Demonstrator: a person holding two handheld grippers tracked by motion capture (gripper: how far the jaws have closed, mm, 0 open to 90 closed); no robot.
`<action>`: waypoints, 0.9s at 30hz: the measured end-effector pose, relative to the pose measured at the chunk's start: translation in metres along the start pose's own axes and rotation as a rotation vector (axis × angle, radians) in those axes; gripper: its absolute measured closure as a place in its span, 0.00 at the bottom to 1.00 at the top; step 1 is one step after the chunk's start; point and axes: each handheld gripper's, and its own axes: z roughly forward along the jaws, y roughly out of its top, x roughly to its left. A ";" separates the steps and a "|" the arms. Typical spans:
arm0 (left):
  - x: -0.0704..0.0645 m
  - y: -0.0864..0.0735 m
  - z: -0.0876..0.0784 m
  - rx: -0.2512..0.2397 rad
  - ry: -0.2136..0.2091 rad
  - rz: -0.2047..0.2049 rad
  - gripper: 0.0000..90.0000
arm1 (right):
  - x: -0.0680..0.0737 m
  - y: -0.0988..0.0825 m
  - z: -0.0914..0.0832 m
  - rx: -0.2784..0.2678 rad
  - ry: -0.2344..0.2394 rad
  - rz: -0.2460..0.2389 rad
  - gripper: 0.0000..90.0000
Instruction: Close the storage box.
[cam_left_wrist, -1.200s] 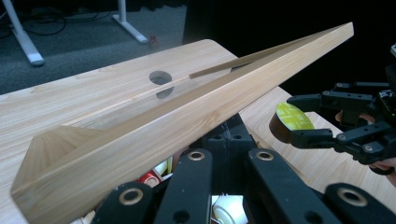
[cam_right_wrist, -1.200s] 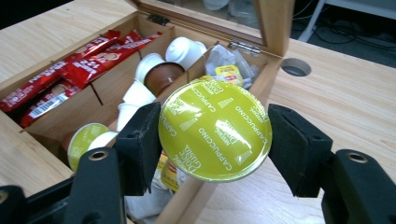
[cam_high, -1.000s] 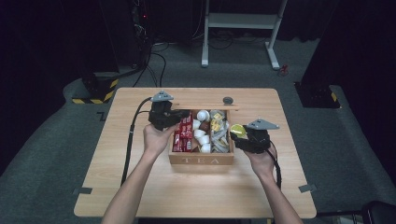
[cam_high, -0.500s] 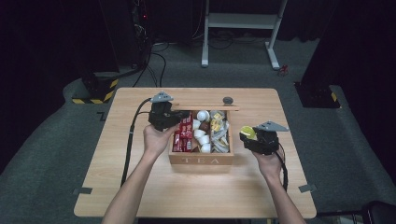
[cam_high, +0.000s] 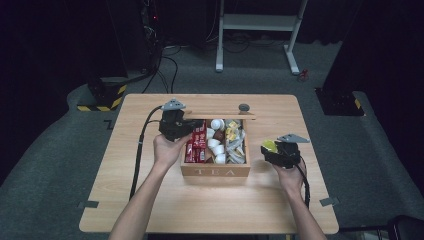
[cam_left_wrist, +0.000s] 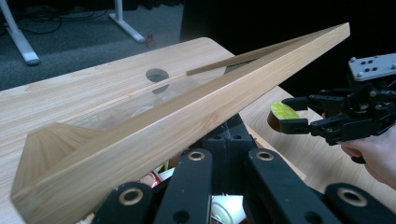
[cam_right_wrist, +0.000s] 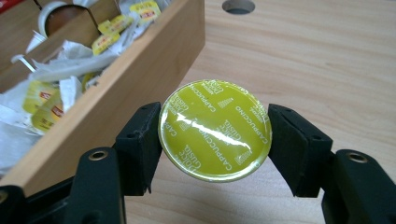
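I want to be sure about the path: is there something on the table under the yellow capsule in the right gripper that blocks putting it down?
Nothing visible does. The right gripper holds the capsule over bare table, beside the tea box.

A light wooden table (cam_high: 150, 200) with a round hole (cam_high: 244, 107) near its far edge is seen on grey carpet. A wooden tea box (cam_high: 215, 172), lid raised, is set directly on its middle.
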 end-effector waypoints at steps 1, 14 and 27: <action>0.000 0.000 0.000 0.002 0.000 0.001 1.00 | 0.000 -0.001 0.002 0.012 -0.002 -0.001 0.42; 0.000 -0.001 0.000 0.004 -0.002 0.007 1.00 | 0.000 -0.004 0.017 0.055 -0.009 -0.001 0.42; -0.001 -0.001 0.000 0.007 -0.006 0.006 1.00 | 0.003 -0.006 0.024 0.072 -0.005 -0.007 0.42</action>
